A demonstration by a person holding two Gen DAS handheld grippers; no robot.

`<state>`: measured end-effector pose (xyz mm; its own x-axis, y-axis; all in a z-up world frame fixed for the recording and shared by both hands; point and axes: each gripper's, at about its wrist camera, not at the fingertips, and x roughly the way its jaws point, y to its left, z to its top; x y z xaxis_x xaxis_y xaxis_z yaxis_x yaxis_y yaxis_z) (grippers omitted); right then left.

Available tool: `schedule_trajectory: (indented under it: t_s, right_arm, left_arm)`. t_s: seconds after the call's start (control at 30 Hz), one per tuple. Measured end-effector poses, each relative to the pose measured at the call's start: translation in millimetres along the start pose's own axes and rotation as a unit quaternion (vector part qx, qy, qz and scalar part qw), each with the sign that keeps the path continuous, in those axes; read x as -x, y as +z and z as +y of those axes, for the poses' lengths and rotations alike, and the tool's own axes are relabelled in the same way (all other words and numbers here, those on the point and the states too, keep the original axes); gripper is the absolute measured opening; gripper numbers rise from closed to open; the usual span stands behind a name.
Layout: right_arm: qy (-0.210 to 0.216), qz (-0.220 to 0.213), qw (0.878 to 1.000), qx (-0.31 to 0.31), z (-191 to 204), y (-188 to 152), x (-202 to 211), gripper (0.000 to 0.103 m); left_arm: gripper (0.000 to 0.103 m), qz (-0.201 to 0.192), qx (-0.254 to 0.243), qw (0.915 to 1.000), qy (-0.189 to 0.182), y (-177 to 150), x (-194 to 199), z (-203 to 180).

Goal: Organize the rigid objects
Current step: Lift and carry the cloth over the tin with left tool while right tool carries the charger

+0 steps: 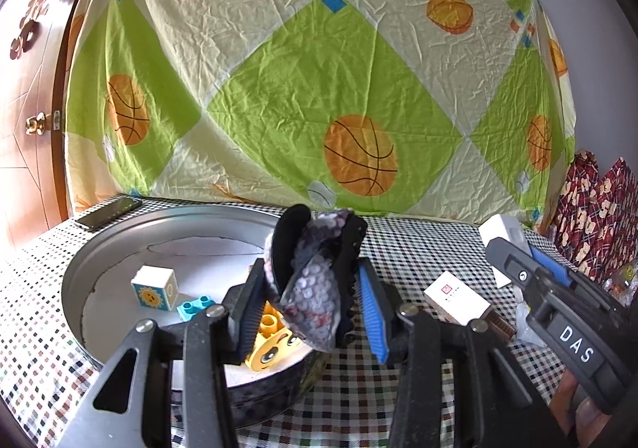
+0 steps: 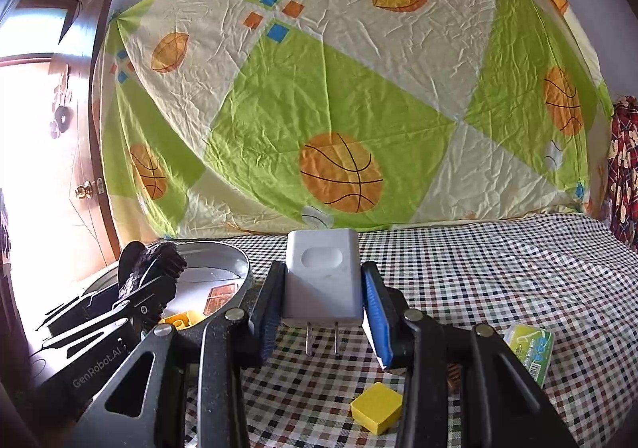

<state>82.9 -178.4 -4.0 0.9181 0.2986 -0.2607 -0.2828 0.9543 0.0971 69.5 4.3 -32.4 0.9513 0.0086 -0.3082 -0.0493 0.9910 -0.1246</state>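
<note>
My left gripper (image 1: 313, 288) is shut on a black hair claw clip (image 1: 319, 248) covered with grey-purple sequins, and holds it above the near rim of a round metal tin (image 1: 79, 268). In the tin lie a white cube with a sun face (image 1: 153, 287), a cyan brick (image 1: 197, 306) and a yellow toy piece (image 1: 271, 348). My right gripper (image 2: 323, 288) is shut on a white plug charger (image 2: 321, 276), prongs pointing down, above the checked tablecloth just right of the tin (image 2: 243, 268). In the right wrist view the left gripper (image 2: 153, 268) shows at the left with the clip.
A phone (image 1: 109, 213) lies behind the tin. A small white box (image 1: 456, 298) sits on the cloth between the grippers. A yellow block (image 2: 377, 406) and a green packet (image 2: 530, 348) lie near the front. A ball-patterned sheet (image 2: 339, 109) hangs behind the table.
</note>
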Motion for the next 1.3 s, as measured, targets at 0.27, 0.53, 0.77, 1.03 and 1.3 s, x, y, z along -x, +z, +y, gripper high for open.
schedule_trajectory:
  t_s: [0.27, 0.53, 0.77, 1.03, 1.3]
  right_arm:
    - [0.01, 0.0, 1.0, 0.007, 12, -1, -1, 0.041]
    - [0.025, -0.004, 1.0, 0.009, 25, -2, -5, 0.041]
    - [0.032, -0.001, 0.999, 0.008, 32, -3, -9, 0.041]
    - [0.041, -0.001, 0.999, 0.013, 42, -4, -13, 0.041]
    - [0.049, -0.004, 0.999, 0.019, 54, -5, -17, 0.041]
  left_arm:
    - [0.043, -0.003, 0.007, 0.9998, 0.019, 2, 0, 17]
    - [0.043, -0.005, 0.016, 0.9996, 0.023, 4, 1, 27]
    - [0.043, -0.006, 0.022, 0.9993, 0.031, 5, 1, 36]
    - [0.043, -0.013, 0.02, 0.9987, 0.046, 7, 3, 44]
    - [0.043, -0.015, 0.021, 0.9983, 0.052, 7, 3, 50]
